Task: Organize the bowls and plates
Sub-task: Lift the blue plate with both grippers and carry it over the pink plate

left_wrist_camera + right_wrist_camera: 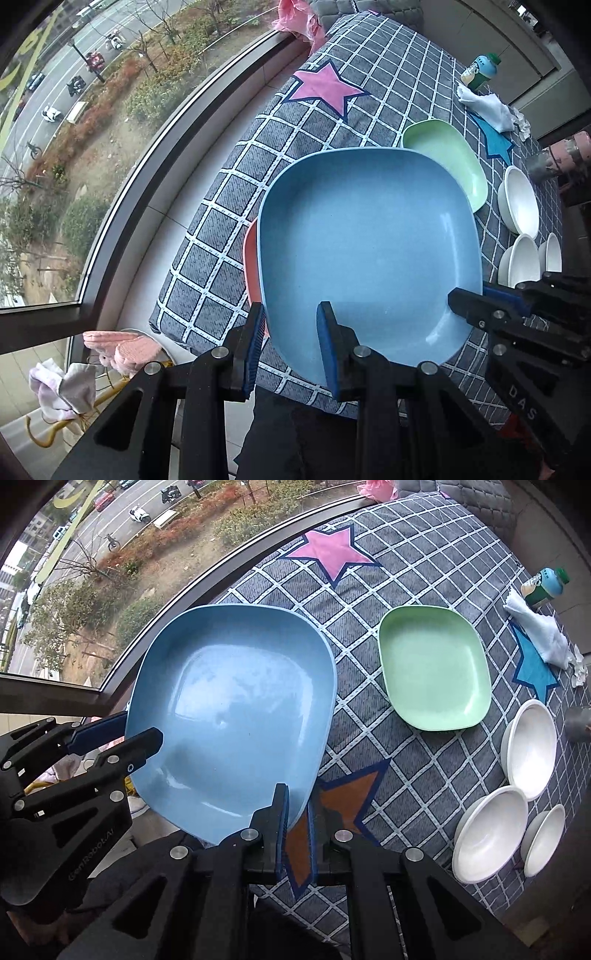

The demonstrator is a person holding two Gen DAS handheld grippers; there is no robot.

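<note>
The blue plate [369,251] is off the cloth and held in the air between your two grippers, above the near left part of the checked cloth [229,206]. Your left gripper [291,343] has its two fingers set either side of the plate's near rim, narrowly parted and pinching it; your right gripper [295,823] has its fingers pressed almost together on the plate's near right corner. A pink plate [251,258] shows as a thin sliver under the left edge of the blue plate in the left wrist view; I judge you are about to stack the blue one onto it, though whether the two already touch cannot be told. The green plate [436,668] lies alone on the cloth to the right, well apart from the blue plate, not yet stacked. Three white bowls [491,834] stand close together at the right edge of the cloth, each separate, none nested. A bottle [546,587] and a crumpled white cloth [543,635] sit beyond them at the far right and are not part of the job. Assessment: the task is at an early stage. One plate is in transit; the green plate and all three bowls are left to do.
</note>
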